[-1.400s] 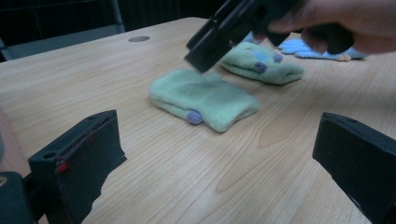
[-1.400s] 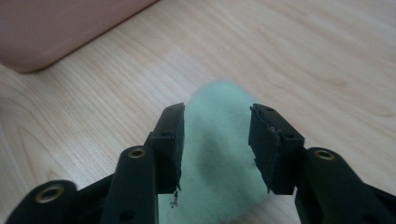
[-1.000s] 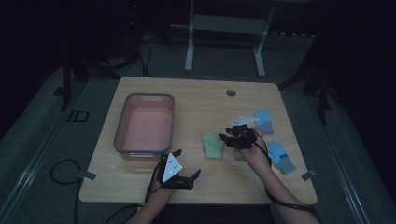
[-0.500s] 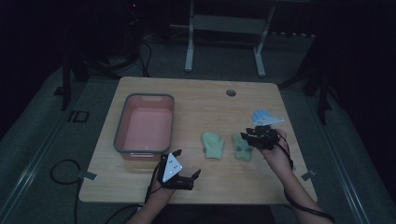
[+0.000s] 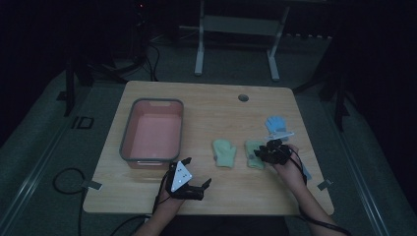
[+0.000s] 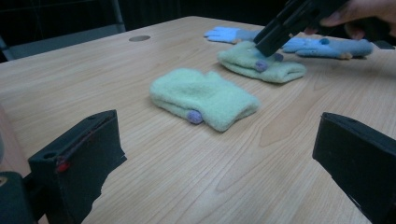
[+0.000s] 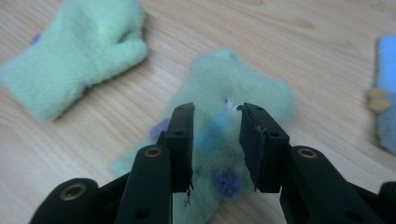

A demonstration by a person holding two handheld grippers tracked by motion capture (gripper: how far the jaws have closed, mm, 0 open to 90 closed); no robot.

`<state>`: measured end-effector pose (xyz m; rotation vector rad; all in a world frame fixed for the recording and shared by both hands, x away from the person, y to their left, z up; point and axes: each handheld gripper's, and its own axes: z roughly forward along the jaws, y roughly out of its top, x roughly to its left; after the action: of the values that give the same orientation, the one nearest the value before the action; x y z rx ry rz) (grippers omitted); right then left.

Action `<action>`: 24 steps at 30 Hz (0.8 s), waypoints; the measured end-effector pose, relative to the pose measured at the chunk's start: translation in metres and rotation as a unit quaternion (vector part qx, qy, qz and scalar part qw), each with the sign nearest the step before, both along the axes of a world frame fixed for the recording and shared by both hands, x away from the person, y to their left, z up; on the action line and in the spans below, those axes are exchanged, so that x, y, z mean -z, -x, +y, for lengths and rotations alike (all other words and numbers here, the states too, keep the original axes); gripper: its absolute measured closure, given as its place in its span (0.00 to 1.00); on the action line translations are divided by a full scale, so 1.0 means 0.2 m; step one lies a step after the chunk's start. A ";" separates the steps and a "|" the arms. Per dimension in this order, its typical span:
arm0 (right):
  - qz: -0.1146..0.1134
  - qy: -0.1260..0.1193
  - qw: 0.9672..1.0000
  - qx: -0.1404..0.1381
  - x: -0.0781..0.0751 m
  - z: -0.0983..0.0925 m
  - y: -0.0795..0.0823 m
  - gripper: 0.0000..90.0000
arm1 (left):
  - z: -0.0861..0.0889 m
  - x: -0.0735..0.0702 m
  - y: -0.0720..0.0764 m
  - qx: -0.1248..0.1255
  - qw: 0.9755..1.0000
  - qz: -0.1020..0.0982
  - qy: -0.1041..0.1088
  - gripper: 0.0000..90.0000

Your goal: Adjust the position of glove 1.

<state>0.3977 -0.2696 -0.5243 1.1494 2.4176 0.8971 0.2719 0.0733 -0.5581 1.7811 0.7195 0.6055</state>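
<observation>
Over the green mitten [image 7: 243, 107], right gripper [image 7: 215, 140] jaws apparently parted, just reopening; left gripper [image 6: 219, 154] jaws wide.

- Right gripper [image 5: 265, 153] now off the blue gloves [image 5: 276, 125], down at the right-hand green mitten [image 5: 253, 147], nearer the person.
- Jaws just opening a little, mitten fabric between them in the right gripper view [image 7: 215, 135], pads apart from it.

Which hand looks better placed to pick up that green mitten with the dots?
The right. The right gripper is right over the dotted mitten, jaws astride its middle. The left gripper rests at the table's near edge, farther away.
</observation>
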 end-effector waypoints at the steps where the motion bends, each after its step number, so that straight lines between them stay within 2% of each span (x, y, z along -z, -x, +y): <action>1: 0.000 0.000 1.000 0.000 0.00 0.00 0.00 0.70 | 0.00 0.00 0.00 0.000 1.000 0.000 0.000 0.01; 2: 0.010 0.013 1.000 0.001 0.03 0.01 -0.02 0.70 | 0.00 0.00 0.00 0.000 1.000 0.000 0.000 0.01; 4: 0.010 0.007 1.000 -0.004 0.06 0.01 -0.03 0.71 | 0.00 0.00 0.00 0.001 1.000 0.000 0.000 0.01; 7: 0.017 0.000 1.000 -0.002 0.06 0.00 -0.03 0.76 | 0.00 0.00 0.00 0.000 1.000 -0.001 -0.001 0.01; 8: 0.017 -0.002 1.000 0.002 0.07 0.01 -0.02 0.82 | 0.00 0.00 0.00 0.000 1.000 -0.001 0.000 0.01; 12: 0.014 0.008 1.000 0.006 0.06 0.03 -0.01 0.92 | 0.00 0.00 0.00 0.000 1.000 0.000 0.000 0.01; 16: 0.011 0.015 1.000 0.009 0.05 0.04 -0.01 0.95 | 0.00 0.00 0.00 -0.001 1.000 -0.001 0.000 0.01; 19: 0.007 0.008 1.000 0.013 0.02 0.04 0.00 0.96 | 0.00 0.00 0.00 -0.001 1.000 -0.001 0.001 0.01; 21: -0.008 0.002 1.000 0.015 -0.05 0.03 0.00 0.96 | 0.00 0.00 0.00 -0.001 1.000 0.000 0.000 0.01; 22: -0.008 0.002 1.000 0.015 -0.05 0.03 0.00 0.96 | 0.00 0.00 0.00 -0.001 1.000 0.000 0.000 0.01; 23: -0.012 -0.010 1.000 0.016 -0.10 0.03 0.00 0.96 | 0.00 0.00 0.00 -0.001 1.000 0.000 0.000 0.01; 24: -0.020 -0.010 1.000 0.013 -0.13 0.04 0.01 0.96 | 0.00 0.00 0.00 -0.001 1.000 0.000 0.000 0.01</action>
<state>0.3966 -0.2617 -0.4981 1.1569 2.3613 0.9302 0.2718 0.0734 -0.5581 1.7793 0.7214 0.6076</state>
